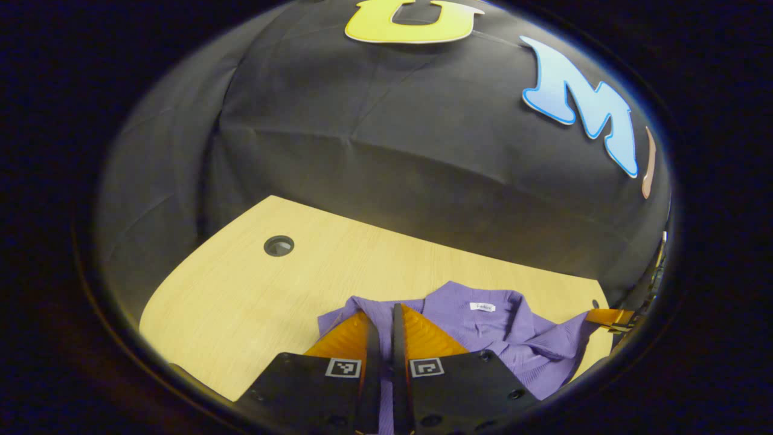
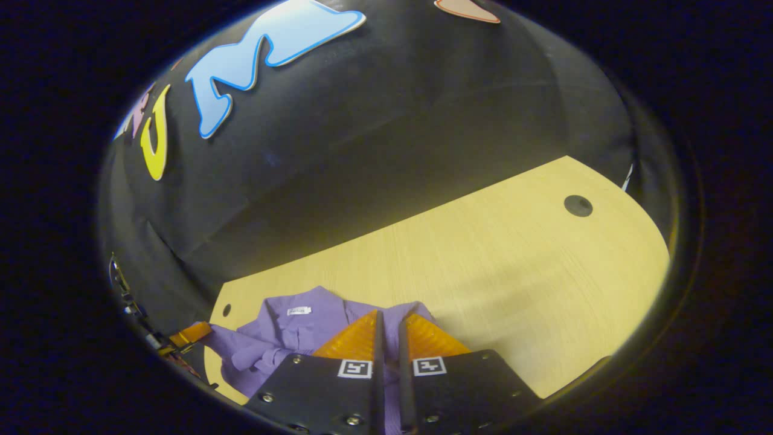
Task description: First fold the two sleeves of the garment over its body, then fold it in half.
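Garment (image 1: pixel 513 338), purple, lies bunched on wooden table (image 1: pixel 253 302). Left gripper (image 1: pixel 384 320) low over its shoulder, fingers nearly together, cloth showing in the slit. Right gripper (image 2: pixel 389 326) likewise at opposite shoulder; actual pinch unclear.

Near part of the crumpled purple ribbed garment (image 1: pixel 519 344) hidden behind the left gripper (image 1: pixel 385 317) in the left gripper view, likewise behind the right gripper (image 2: pixel 389 323) in the right gripper view. Small white collar label (image 1: pixel 482 307) too small to read. Light wooden table (image 2: pixel 513 272) cut off at the near edge.
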Motion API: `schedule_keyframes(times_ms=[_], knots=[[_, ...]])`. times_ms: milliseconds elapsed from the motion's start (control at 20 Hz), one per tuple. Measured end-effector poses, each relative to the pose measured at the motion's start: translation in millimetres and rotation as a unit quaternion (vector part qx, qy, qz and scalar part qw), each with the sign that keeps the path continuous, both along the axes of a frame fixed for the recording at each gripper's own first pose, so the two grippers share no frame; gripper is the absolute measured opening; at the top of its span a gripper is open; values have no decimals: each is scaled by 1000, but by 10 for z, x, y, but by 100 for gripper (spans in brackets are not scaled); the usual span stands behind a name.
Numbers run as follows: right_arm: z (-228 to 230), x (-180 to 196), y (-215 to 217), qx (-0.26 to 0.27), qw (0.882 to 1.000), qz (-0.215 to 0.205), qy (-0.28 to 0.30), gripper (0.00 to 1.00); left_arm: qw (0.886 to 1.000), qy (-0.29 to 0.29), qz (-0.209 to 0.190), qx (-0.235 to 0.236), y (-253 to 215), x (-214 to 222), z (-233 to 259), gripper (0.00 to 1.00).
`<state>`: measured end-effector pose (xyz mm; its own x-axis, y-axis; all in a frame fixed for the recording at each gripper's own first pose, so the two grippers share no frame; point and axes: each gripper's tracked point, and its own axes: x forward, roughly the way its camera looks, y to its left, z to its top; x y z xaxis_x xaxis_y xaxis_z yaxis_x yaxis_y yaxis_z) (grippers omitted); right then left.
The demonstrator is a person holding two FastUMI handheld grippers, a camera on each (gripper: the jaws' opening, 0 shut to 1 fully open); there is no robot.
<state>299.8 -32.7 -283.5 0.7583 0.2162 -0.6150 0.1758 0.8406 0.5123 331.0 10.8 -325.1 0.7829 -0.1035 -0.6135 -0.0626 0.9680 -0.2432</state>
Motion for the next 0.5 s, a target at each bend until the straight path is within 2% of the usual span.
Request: schedule_keyframes(times_ms=[150,350,400,450,500], knots=[[43,-38,-1,-18,1000,5,0,16,1000,1,-11,14,-38,-59,45,21],[223,-147,-97,-52,999,3,-15,40,999,-18,-30,30,-97,-142,215,68],[276,-174,-95,-54,998,0,-19,52,999,-22,-32,33,-100,-170,253,80],[356,-221,-93,-57,998,-3,-24,60,998,-27,-35,35,-98,-198,297,87],[400,-270,-89,-61,998,-8,-28,83,998,-29,-37,36,-97,-253,339,84]])
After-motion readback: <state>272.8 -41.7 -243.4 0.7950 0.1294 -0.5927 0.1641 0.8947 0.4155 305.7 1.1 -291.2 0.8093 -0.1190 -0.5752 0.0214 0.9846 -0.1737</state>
